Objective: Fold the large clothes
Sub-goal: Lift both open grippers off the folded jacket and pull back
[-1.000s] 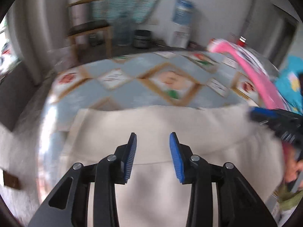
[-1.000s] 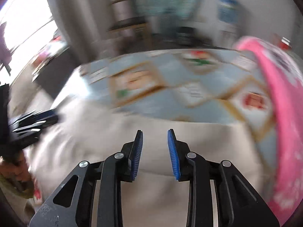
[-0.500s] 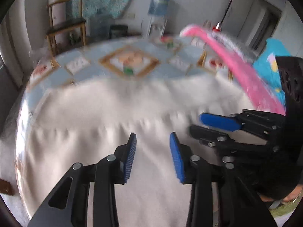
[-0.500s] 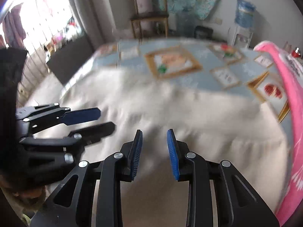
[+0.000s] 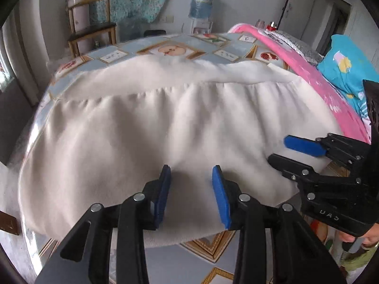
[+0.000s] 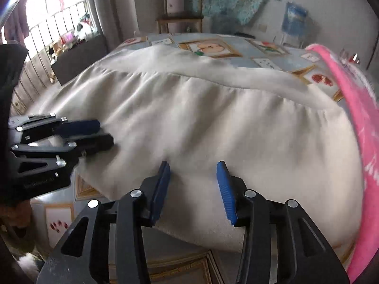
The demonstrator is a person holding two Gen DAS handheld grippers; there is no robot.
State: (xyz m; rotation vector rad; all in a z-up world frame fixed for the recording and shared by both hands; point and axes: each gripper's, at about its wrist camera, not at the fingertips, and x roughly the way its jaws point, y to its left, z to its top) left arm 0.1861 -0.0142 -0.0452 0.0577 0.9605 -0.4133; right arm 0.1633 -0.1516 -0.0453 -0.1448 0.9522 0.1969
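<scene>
Flat on the table [image 5: 163, 269], the cream garment [image 5: 165, 123] looks gathered, perhaps a skirt; left gripper [image 5: 191, 196] and right gripper [image 6: 193, 190] gape, empty.

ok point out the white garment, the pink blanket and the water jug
white garment [image 5: 165, 118], left wrist view, middle of the cloth
pink blanket [image 6: 355, 99], right wrist view, its edge
water jug [image 5: 201, 3], left wrist view, its body

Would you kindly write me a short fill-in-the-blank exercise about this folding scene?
1. The garment spread on the table is ____ in colour.
2. Both the left tongs and the right tongs are ____, gripping nothing.
3. The cloth along the garment's right side is ____.
4. The pads on the tongs are ____.

Missing words: cream; open; pink; blue
</scene>
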